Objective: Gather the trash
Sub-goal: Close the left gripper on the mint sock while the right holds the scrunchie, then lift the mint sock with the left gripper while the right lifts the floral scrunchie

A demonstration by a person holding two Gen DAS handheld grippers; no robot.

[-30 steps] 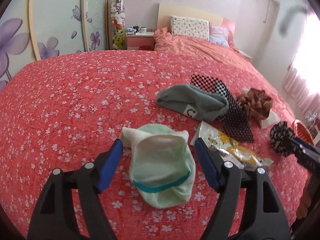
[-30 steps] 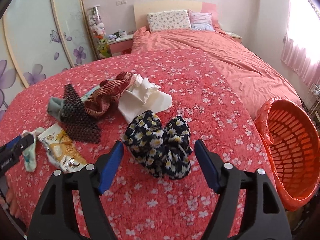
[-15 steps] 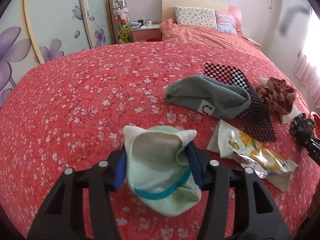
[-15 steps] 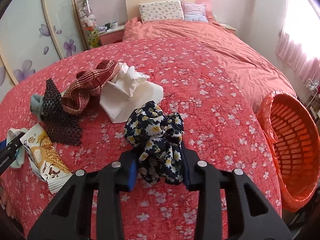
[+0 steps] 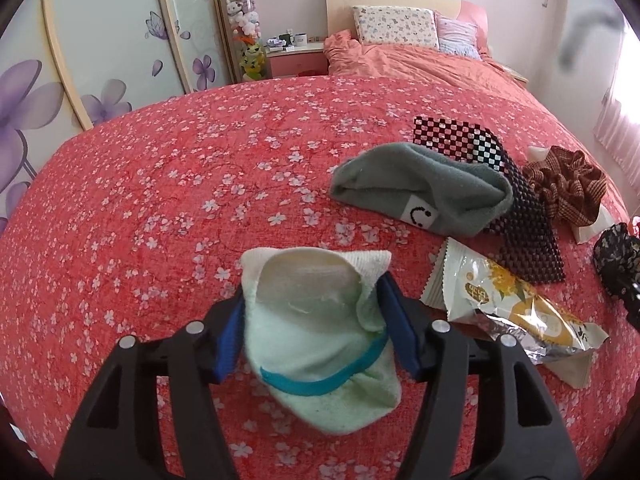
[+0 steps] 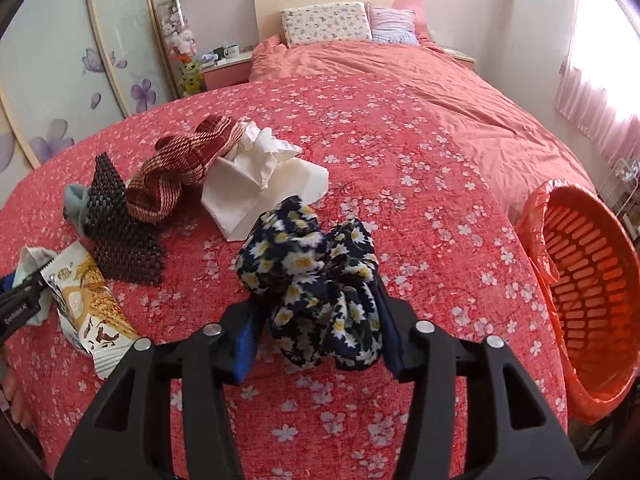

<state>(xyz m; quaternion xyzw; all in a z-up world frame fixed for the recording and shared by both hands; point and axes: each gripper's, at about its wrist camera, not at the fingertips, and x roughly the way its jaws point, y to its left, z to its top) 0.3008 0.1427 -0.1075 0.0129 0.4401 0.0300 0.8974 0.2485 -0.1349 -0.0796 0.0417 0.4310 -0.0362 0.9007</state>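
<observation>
My left gripper (image 5: 312, 320) holds a pale green sock (image 5: 320, 360) with a teal stripe. Both blue pads touch its sides and its toe hangs toward me, though the jaws are opening a little. My right gripper (image 6: 320, 332) has a dark floral scrunchie (image 6: 312, 272) bunched between its pads, and its jaws are opening too. A snack wrapper (image 5: 512, 304) lies on the red floral bedspread (image 5: 160, 200) just right of the sock. A crumpled white tissue (image 6: 264, 184) lies beyond the scrunchie. An orange basket (image 6: 592, 280) lined with an orange bag stands off the bed's right edge.
On the bedspread lie a grey sock (image 5: 420, 196) with a smiley tag, a black checkered mat (image 5: 520, 216) and a brown plaid scrunchie (image 6: 180, 168). Pillows, a nightstand and wardrobe doors are at the back. The left gripper's tip (image 6: 20, 304) shows at the right wrist view's left edge.
Both grippers went from wide open around their items to closed on them. The sock and floral scrunchie now sit pinched between the pads, and both jaws have since widened slightly.
</observation>
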